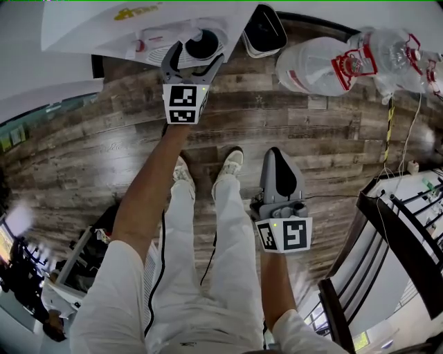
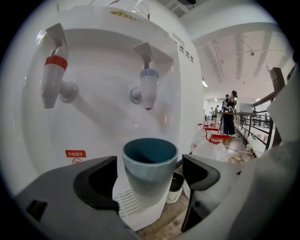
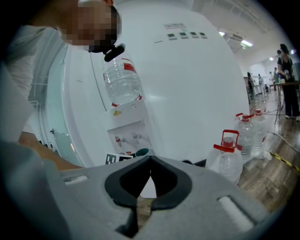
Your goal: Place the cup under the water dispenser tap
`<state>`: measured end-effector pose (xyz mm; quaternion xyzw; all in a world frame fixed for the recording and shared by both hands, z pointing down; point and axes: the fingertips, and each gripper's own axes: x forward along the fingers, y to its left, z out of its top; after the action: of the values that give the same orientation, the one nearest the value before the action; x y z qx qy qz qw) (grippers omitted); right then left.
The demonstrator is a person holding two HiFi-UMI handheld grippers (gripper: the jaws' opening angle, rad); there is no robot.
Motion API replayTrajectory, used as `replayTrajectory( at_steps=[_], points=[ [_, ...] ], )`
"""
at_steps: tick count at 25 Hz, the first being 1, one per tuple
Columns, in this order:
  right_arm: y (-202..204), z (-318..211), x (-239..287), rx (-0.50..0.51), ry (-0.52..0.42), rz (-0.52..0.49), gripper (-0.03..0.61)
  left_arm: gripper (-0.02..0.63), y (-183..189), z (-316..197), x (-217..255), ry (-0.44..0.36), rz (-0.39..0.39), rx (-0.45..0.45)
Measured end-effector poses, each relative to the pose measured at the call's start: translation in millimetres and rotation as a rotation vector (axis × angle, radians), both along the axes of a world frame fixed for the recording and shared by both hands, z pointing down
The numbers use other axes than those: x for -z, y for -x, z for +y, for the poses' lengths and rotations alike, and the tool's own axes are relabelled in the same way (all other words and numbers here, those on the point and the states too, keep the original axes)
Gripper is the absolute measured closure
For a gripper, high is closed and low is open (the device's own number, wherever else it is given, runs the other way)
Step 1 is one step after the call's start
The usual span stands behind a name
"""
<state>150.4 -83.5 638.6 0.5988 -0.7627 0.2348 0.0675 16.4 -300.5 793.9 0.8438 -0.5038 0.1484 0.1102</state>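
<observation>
A blue-grey cup (image 2: 150, 164) stands upright on the white drip tray (image 2: 126, 201) of the water dispenser (image 2: 108, 61), just below the blue tap (image 2: 148, 86); the red tap (image 2: 52, 70) is off to its left. My left gripper (image 2: 150, 177) is open, its jaws on either side of the cup with gaps showing. From the head view, the cup (image 1: 202, 43) sits between the left gripper (image 1: 197, 54) jaws at the dispenser (image 1: 138, 21). My right gripper (image 1: 278, 157) hangs low by the person's legs, shut and empty (image 3: 150, 164); the cup (image 3: 142, 152) shows small beyond it.
Large water bottles (image 1: 325, 66) with red caps lie on the wood floor right of the dispenser, beside a black bin (image 1: 263, 31). A dark chair frame (image 1: 387, 235) stands at the right. People stand far off by a railing (image 2: 229, 112).
</observation>
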Motion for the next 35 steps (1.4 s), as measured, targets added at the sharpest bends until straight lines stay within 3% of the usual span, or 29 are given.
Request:
replayTrajectory(
  at_steps=[8, 15, 21, 29, 35],
  points=[
    [7, 1, 14, 0.004, -0.010, -0.001, 0.586, 0.189, 8, 23, 16, 0.026, 0.038, 0.039],
    [21, 3, 36, 0.030, 0.013, 0.033, 0.586, 0.192, 16, 54, 59, 0.057, 0.073, 0.055],
    [44, 1, 83, 0.067, -0.031, 0.071, 0.586, 0.222, 25, 77, 129, 0.016, 0.106, 0.033],
    [59, 12, 147, 0.048, -0.082, 0.040, 0.586, 0.265, 31, 100, 234, -0.030, 0.126, 0.004],
    [69, 19, 201, 0.051, -0.129, 0.040, 0.586, 0.322, 34, 133, 315, -0.100, 0.101, -0.032]
  ],
)
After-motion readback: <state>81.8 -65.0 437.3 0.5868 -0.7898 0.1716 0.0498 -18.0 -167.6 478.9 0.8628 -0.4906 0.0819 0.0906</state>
